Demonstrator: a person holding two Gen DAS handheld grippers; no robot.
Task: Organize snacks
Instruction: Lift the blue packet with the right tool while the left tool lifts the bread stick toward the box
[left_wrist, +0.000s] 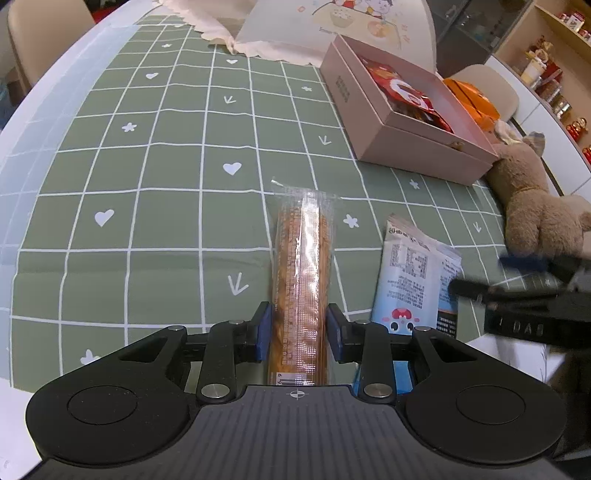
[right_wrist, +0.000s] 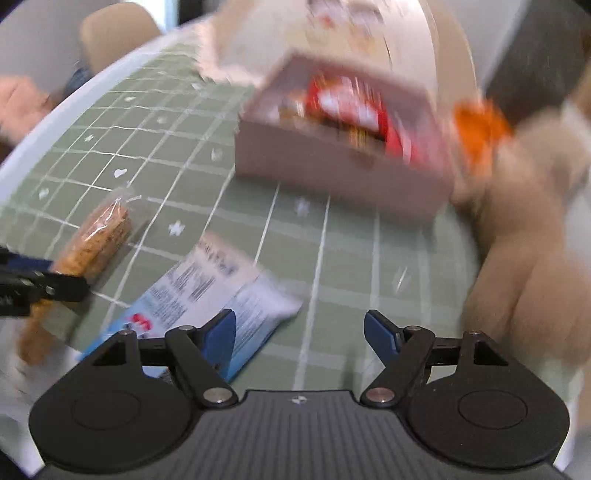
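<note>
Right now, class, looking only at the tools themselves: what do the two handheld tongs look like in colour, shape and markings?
Both the left tongs and right tongs look alike: matte black bodies, a ribbed grey centre plate with a small crosshair mark, round black discs at each side, silver pivot pins on angled linkage bars, and blue pads on the fingertips. No cables or sleeves show.

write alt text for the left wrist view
The left gripper has its jaws on either side of a long clear-wrapped biscuit pack lying on a green checked tablecloth. Beyond sit an open pink box holding a red snack bag, and a white-and-blue packet at right.
</note>
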